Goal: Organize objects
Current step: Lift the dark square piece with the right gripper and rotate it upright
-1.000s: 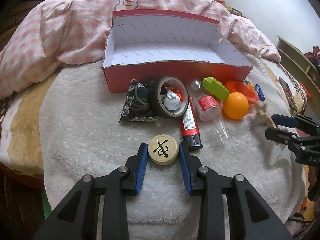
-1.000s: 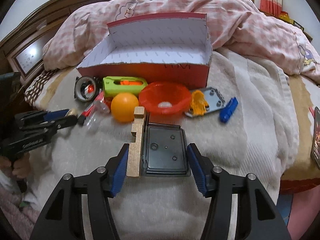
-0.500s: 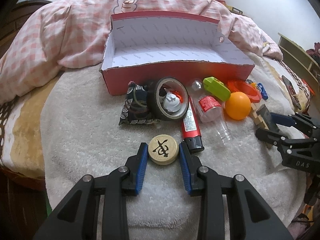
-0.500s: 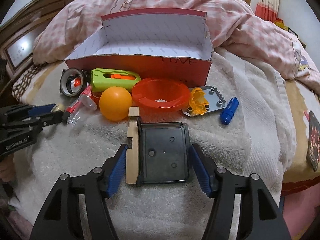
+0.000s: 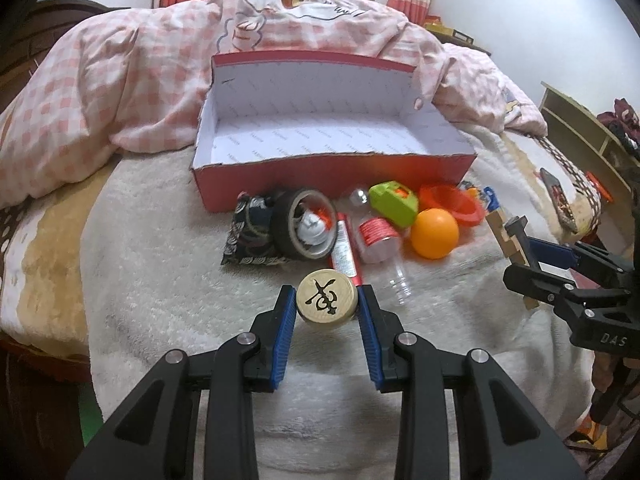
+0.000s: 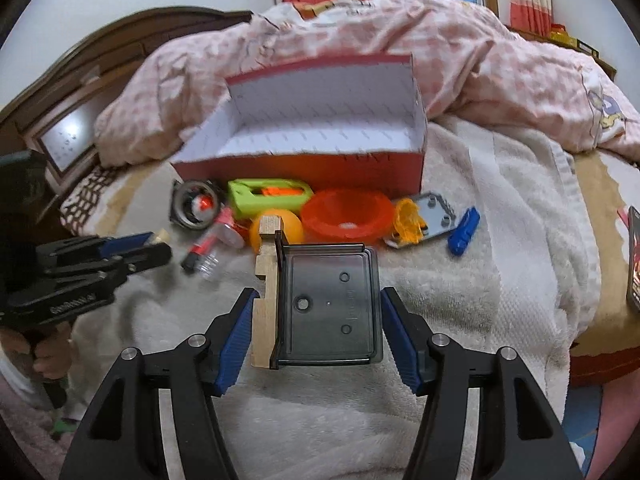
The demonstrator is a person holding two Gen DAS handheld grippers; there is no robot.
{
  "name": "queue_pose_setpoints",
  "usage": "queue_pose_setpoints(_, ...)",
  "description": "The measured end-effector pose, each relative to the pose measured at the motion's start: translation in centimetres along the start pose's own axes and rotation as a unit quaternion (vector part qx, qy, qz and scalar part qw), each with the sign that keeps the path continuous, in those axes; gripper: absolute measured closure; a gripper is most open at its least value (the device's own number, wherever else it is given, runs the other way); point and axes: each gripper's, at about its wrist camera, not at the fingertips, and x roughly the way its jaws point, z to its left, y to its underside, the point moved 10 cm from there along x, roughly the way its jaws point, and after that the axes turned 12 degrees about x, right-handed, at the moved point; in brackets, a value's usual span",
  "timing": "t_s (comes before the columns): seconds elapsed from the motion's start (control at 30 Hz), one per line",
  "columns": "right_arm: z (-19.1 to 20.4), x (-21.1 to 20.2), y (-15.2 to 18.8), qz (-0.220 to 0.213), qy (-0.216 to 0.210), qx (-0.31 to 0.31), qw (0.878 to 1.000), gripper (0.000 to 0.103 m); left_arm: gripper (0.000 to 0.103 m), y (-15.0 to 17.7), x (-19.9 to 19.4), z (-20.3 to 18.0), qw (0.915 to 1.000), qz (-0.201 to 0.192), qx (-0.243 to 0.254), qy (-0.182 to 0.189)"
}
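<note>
- Over on the far left of the bed, a pink checked quilt (image 5: 120, 92) is heaped up behind everything, lying on a pale fleecy blanket (image 5: 168, 280).
- The left gripper (image 5: 326, 304) has its blue pads drawn in on either side of a round wooden chess piece (image 5: 327, 298) with a black character on top; the disc sits pinched between them, raised clear of the blanket.
- Behind it stands the red box (image 5: 332, 178), open, white inside, nothing visible in it, its back against the quilt.
- Along the box's front wall runs the clutter: a dark patterned pouch (image 5: 250, 236), a roll of tape (image 5: 304, 230) on its edge, a red lighter (image 5: 345, 252), a clear plastic bottle (image 5: 380, 248) on its side, a green plastic piece (image 5: 394, 204), an orange ball (image 5: 434, 233) and a red bowl (image 5: 452, 202).
- Further right, by the box's corner, lie a yellow-orange bit (image 6: 408, 220) on a grey plate (image 6: 436, 214) and a small blue item (image 6: 464, 230).
- The right gripper (image 6: 320, 320) stands fairly wide, with a dark plastic tray (image 6: 330, 304) and a notched wooden block (image 6: 267, 292) side by side between its pads. The block rests against the left pad and the tray against the right, and the pair looks carried above the blanket.
- A dark phone-like slab (image 6: 634, 260) lies at the bed's right edge.
</note>
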Motion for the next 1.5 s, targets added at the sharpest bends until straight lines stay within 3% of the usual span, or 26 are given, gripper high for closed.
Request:
queue_pose_setpoints(0.97,2.3,-0.2,-3.1,-0.03,-0.034,-0.024,0.999,0.041,0.072,-5.1,-1.1,-1.8,0.9986,-0.046,0.011,0.022)
queue_pose_setpoints(1.3,1.6,2.5,0.8,0.05,-0.007,-0.055,0.997,0.04,0.072,-4.8,-0.7,-1.7,0.999,-0.041,0.013,0.011)
queue_pose_setpoints(1.5,1.2,2.2,1.5,0.046,0.004,-0.067,0.997,0.037,0.072,-4.5,-0.5,-1.6,0.9992,-0.037,0.011,0.011)
